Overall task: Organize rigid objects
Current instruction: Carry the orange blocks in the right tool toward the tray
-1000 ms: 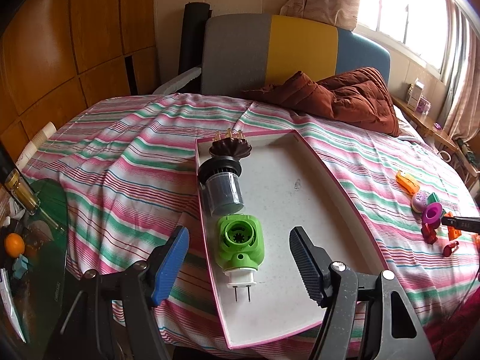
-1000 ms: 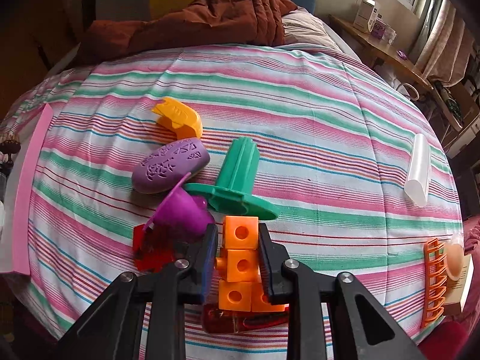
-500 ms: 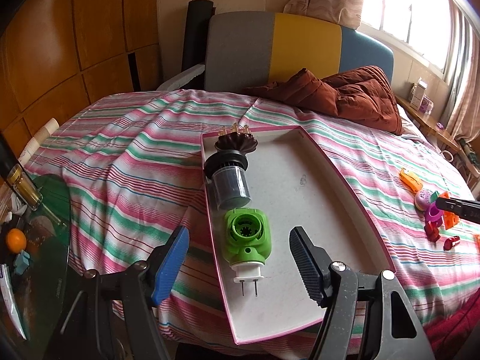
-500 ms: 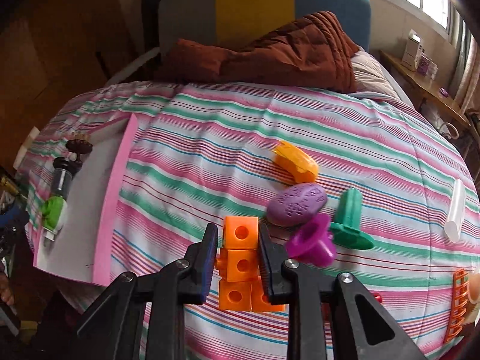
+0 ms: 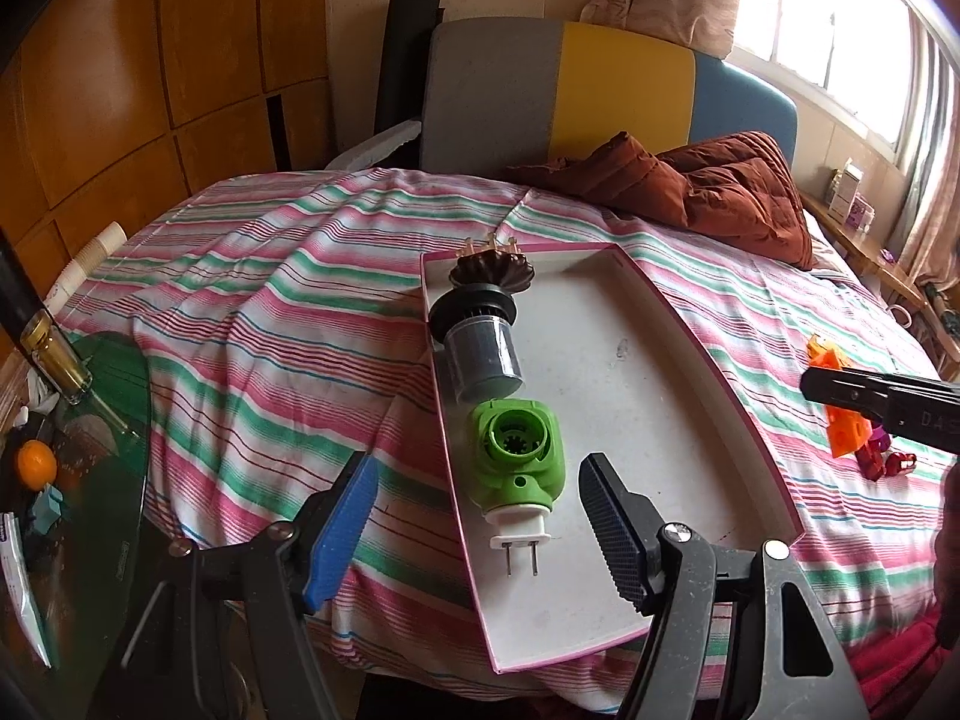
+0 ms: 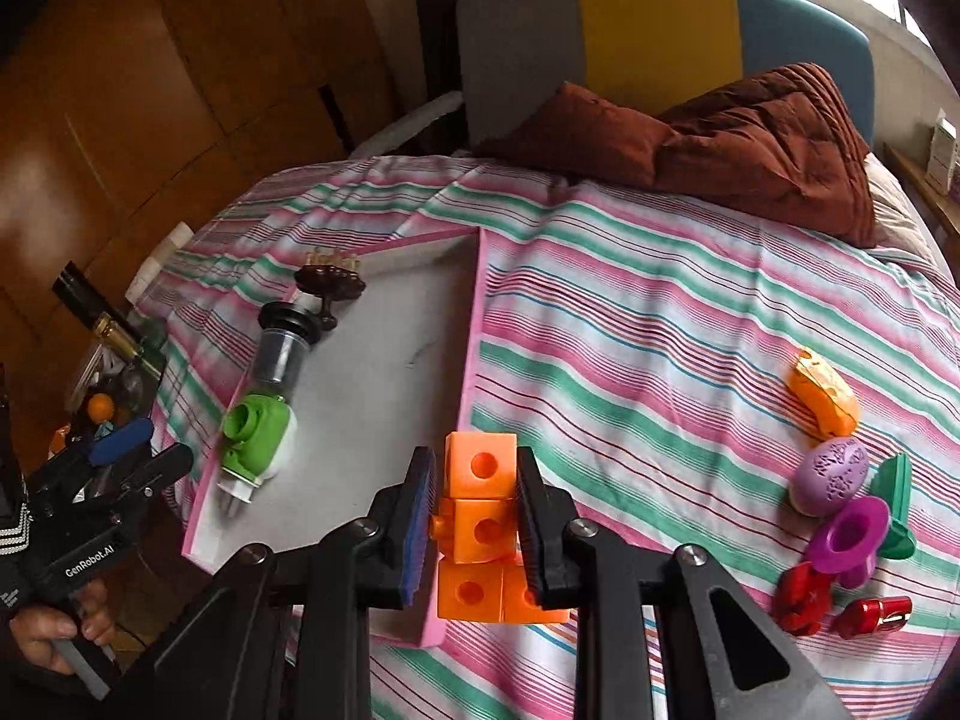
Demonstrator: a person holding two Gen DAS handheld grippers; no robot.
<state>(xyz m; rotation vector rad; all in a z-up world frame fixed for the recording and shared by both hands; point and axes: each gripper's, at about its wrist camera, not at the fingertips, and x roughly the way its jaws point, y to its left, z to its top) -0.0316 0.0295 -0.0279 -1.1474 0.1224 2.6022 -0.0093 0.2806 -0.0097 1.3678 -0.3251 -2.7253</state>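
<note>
I see my orange block piece (image 6: 480, 516), made of small cubes with round holes, standing upright and pinched between 2 black pads above the near pink edge of the white tray (image 6: 384, 396). In the tray, along its left side, 3 things lie in a row: a dark brown flower-shaped piece (image 5: 492, 272), a clear jar with a black cap (image 5: 480, 342), and a green plug (image 5: 517, 456). An orange shell shape (image 6: 822, 399), a purple egg (image 6: 831, 474), a green peg (image 6: 894, 504), a purple cup (image 6: 849, 534) and 2 red bits (image 6: 804, 597) sit close together on the striped sheet.

Tray (image 5: 660, 396) on bed (image 5: 270, 324), frame centre; plug-in unit (image 5: 519, 462), jar (image 5: 480, 348) and ornament (image 5: 492, 273) along its left wall. Loose toys (image 6: 840, 504) lower right.
</note>
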